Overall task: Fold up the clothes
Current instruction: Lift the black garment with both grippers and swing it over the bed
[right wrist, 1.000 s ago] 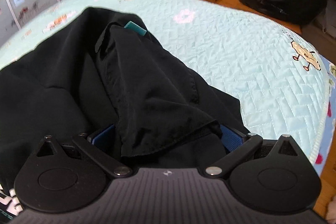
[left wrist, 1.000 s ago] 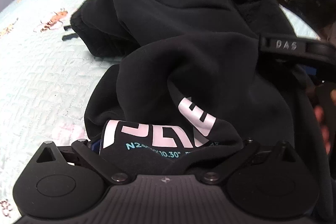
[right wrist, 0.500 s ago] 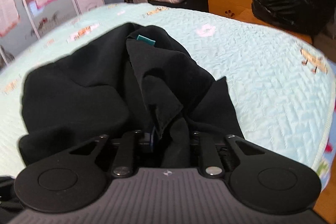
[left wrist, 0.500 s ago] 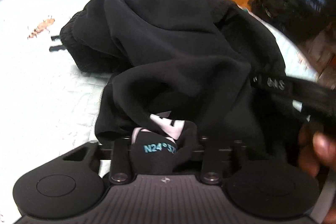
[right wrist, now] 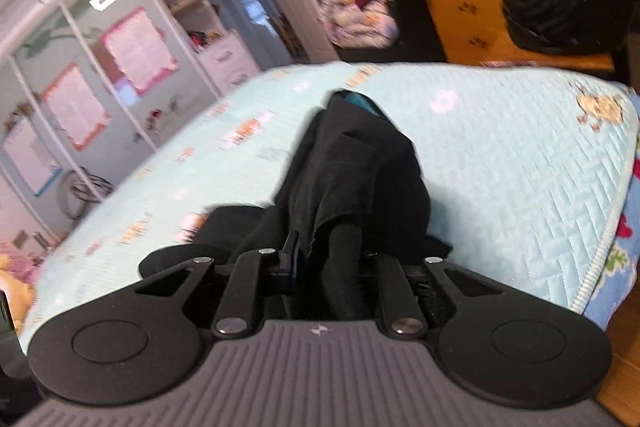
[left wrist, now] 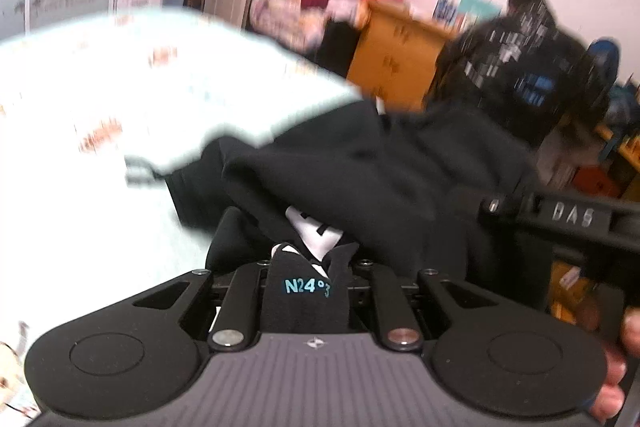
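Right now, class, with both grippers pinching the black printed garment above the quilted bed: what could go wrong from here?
1. The left gripper has just closed on a small bunch of the black printed garment; it might slip out.
2. The right gripper also grips bunched cloth, so folds may come out uneven.
3. Fabric trailing on the pale blue quilted bed cover could drag and crumple.

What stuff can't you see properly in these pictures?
- Left wrist view: the print on the black garment is cut short by folds.
- Left wrist view: motion blur smears the patterns on the bedspread.
- Right wrist view: the garment is bunched, so its kind stays unclear.
- Both views: cloth hides the gripper pads.
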